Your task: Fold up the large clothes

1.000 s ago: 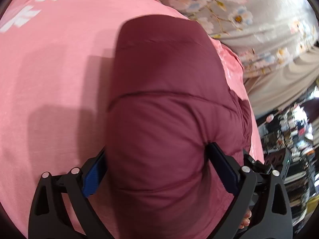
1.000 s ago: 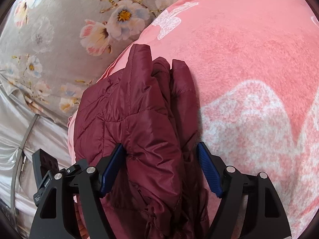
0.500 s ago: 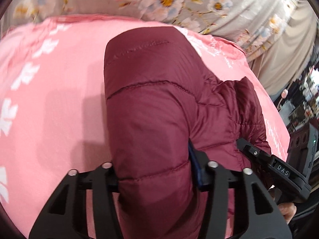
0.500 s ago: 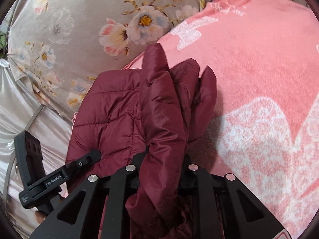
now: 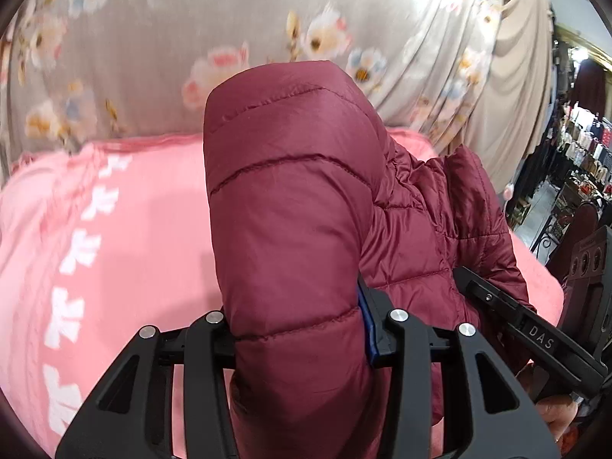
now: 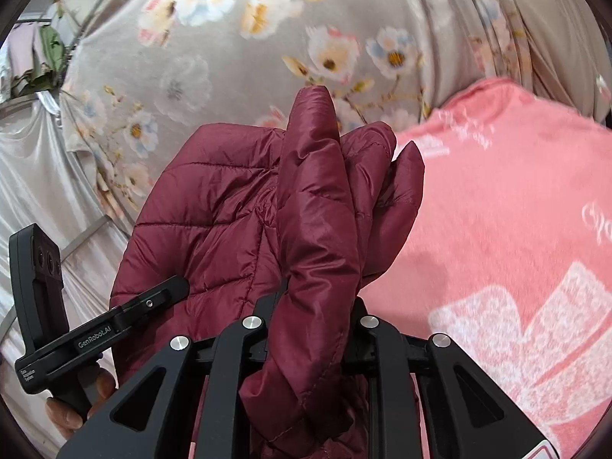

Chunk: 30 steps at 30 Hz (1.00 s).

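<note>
A maroon quilted puffer jacket hangs lifted above a pink blanket. My left gripper has a thick padded fold between its fingers; the pads press on it and the jaws are still closing. In the right wrist view the jacket bunches into upright folds, and my right gripper is shut on a narrow fold of it. Each view catches the other tool at its edge: the right one and the left one, with a hand under it.
The pink blanket with white prints spreads below. A grey floral sheet hangs behind it as a backdrop. A beige curtain and shelves of shop goods stand far right. Silver-grey cloth drapes at the left.
Both grippers went from open around the jacket to shut on its folds. They then rose, lifting the jacket off the blanket, and the floral backdrop now fills the upper views.
</note>
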### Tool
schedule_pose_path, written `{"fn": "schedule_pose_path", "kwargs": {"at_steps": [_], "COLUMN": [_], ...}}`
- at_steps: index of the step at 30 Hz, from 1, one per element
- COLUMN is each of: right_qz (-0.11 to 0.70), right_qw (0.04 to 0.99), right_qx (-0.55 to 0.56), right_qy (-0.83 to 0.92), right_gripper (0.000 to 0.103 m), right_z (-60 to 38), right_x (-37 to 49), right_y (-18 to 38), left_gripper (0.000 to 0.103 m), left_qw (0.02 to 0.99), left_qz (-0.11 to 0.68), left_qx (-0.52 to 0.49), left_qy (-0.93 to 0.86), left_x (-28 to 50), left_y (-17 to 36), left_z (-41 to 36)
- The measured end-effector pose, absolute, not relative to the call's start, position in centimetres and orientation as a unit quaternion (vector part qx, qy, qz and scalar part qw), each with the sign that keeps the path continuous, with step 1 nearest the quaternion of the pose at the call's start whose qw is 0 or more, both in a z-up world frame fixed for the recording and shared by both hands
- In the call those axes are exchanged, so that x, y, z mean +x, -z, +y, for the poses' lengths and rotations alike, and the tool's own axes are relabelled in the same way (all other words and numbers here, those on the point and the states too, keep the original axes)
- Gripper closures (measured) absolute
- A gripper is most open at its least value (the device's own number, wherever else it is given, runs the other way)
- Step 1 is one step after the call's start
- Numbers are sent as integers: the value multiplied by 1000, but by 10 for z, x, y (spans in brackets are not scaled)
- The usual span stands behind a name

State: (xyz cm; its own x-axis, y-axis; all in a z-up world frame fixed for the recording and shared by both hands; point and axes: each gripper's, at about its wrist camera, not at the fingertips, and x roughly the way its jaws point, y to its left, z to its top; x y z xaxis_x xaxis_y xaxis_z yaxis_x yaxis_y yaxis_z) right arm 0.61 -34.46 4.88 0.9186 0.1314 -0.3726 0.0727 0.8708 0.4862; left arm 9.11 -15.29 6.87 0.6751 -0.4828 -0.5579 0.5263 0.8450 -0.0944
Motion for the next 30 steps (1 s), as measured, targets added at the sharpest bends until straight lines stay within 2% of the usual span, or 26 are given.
{"fn": "schedule_pose_path", "kwargs": {"at_steps": [19, 26, 30], "right_qz": [46, 28, 45], "right_qw": [985, 985, 981], "right_qx": [148, 132, 140], "right_qy": [-81, -109, -122], "right_gripper": [86, 86, 86], "right_z": [-252, -217, -207], "right_x": [-8, 23, 65], "right_y": [-190, -212, -202], "left_gripper": [62, 62, 62], "left_qw": [953, 961, 965], "left_qz": [75, 29, 26], "left_qx": [50, 36, 39], "left_qy": [290, 273, 256], "left_x": [37, 50, 78], "left_y": [-204, -231, -230], "left_z": [-67, -25, -9]}}
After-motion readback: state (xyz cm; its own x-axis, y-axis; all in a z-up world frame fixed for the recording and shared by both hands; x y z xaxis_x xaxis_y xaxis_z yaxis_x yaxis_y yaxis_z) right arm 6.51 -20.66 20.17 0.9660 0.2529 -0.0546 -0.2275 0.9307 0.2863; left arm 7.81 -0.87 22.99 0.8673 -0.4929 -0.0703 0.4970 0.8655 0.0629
